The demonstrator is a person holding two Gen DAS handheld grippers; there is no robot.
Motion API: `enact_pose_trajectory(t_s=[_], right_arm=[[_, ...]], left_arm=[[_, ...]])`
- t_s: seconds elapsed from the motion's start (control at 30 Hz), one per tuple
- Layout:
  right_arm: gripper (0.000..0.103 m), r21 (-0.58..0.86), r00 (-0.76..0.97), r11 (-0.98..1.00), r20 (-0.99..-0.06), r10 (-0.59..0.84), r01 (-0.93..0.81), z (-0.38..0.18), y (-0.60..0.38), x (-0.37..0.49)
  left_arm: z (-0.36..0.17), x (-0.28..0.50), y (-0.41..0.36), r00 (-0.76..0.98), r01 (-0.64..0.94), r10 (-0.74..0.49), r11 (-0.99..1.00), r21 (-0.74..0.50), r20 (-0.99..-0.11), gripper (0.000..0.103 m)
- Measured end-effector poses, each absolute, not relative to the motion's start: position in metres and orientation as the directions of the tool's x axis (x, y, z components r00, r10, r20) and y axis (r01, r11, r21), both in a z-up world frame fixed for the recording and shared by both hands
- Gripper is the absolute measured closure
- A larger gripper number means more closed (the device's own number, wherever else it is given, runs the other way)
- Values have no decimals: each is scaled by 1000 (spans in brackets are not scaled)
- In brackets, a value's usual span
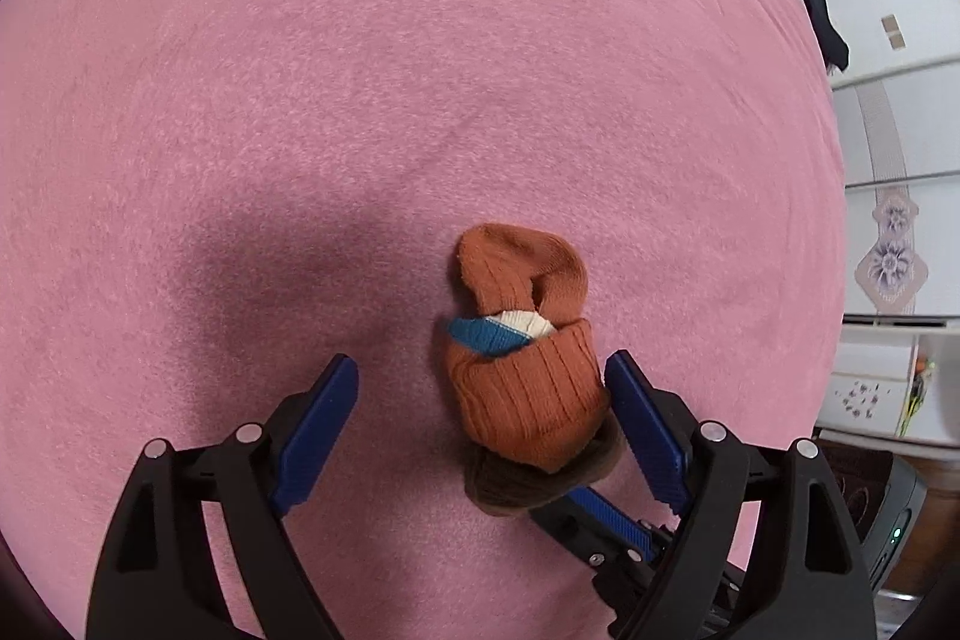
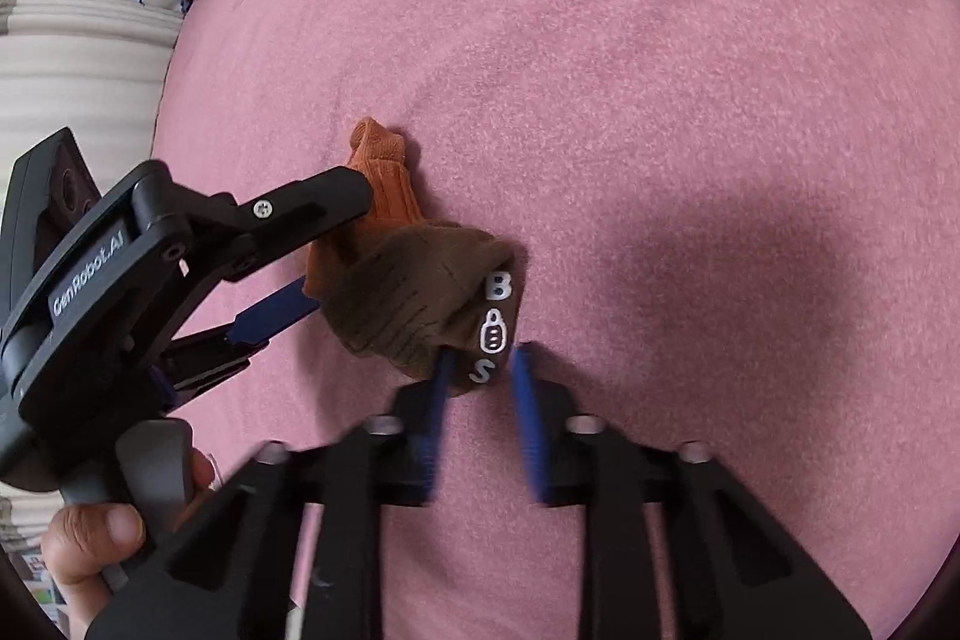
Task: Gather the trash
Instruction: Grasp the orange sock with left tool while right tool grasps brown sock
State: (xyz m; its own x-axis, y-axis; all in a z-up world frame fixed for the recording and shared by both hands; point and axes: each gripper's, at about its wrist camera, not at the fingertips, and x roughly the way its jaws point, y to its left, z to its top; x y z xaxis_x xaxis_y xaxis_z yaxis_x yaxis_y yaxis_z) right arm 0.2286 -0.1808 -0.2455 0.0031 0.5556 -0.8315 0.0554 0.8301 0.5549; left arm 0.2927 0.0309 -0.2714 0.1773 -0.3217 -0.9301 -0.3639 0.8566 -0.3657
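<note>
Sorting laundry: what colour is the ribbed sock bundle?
Rust-orange ribbed sock bundle, blue-and-cream inside; best in left wrist view.

Surface: pink fleecy bedcover (image 1: 390, 70), filling most of the view.
Bundle: rolled orange ribbed sock (image 1: 528, 370) with blue and cream showing at its fold, lying on the bedcover.
Dark sock: brown cuff (image 1: 510, 484) beneath the orange roll's near end.
Left gripper (image 1: 480, 382): jaws spread wide, right finger touching the roll.
Right gripper (image 1: 606, 520): blue finger reaching the brown cuff from lower right.
</note>
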Motion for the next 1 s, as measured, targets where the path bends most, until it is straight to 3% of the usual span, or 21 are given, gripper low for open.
enact_pose_trajectory(t_s=[0.1,0.23,0.27,0.3,0.33,0.47,0.53,0.7,0.73,0.8,1.0], right_arm=[[100,533,2,846,-846,533,7,-241,-175,226],[98,534,10,846,-846,533,8,-238,-183,219],[94,537,20,844,-844,536,15,-238,-185,217],[78,539,31,842,-842,539,20,-237,-187,216],[70,546,41,838,-838,545,23,-236,-189,215],[55,586,46,809,-810,585,34,-235,-189,219],[54,587,48,809,-809,586,23,-234,-185,222],[56,576,28,817,-817,576,0,-237,-169,231],[61,561,25,828,-827,561,-4,-237,-166,231],[86,553,6,833,-833,553,-12,-237,-159,232],[88,529,18,848,-848,529,1,-233,-163,226]], left_arm=[[-271,289,35,188,-376,-318,850,-367,-929,25],[-270,284,38,196,-394,-325,838,-378,-925,29],[-271,282,39,195,-402,-333,831,-385,-923,29],[-271,282,40,194,-405,-336,828,-388,-921,30],[-270,283,35,193,-405,-335,829,-386,-922,30],[-269,284,30,191,-386,-322,844,-373,-927,33],[-270,287,27,185,-380,-327,846,-374,-927,38],[-273,296,17,170,-361,-347,849,-386,-922,58],[-274,297,16,170,-362,-352,847,-390,-920,59],[-274,296,16,174,-364,-361,841,-400,-916,65],[-268,287,19,195,-345,-359,846,-406,-913,76]])
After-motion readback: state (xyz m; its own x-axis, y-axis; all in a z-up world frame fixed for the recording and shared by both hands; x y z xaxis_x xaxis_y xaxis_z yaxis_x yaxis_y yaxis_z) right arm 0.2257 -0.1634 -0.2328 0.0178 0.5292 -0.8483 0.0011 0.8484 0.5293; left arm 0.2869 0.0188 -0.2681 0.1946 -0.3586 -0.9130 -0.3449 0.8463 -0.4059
